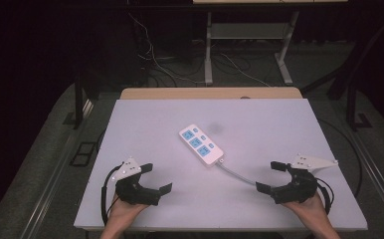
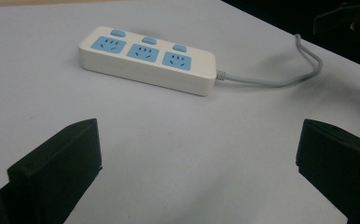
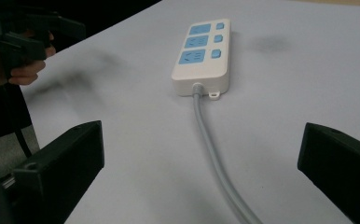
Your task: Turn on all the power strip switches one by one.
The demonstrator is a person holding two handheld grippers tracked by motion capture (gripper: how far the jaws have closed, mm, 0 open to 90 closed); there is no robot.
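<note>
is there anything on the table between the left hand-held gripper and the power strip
Nothing visible does. The left hand-held gripper sits with its jaws open near the front left of the table, and just bare tabletop lies between it and the power strip. The strip's grey cable trails off toward the right hand-held gripper, away from that path.

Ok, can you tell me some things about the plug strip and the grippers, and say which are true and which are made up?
1. The power strip has three blue sockets. True.
2. The left hand-held gripper is shut on the strip. False: its jaws stand open and apart from it.
3. The grey cable runs from the strip toward the right hand-held gripper. True.
4. A plug sits in one socket. False: all three are empty.
5. The strip lies on the table. True.
6. The right hand-held gripper is holding the cable. False: it is open, and the cable lies on the table.
</note>
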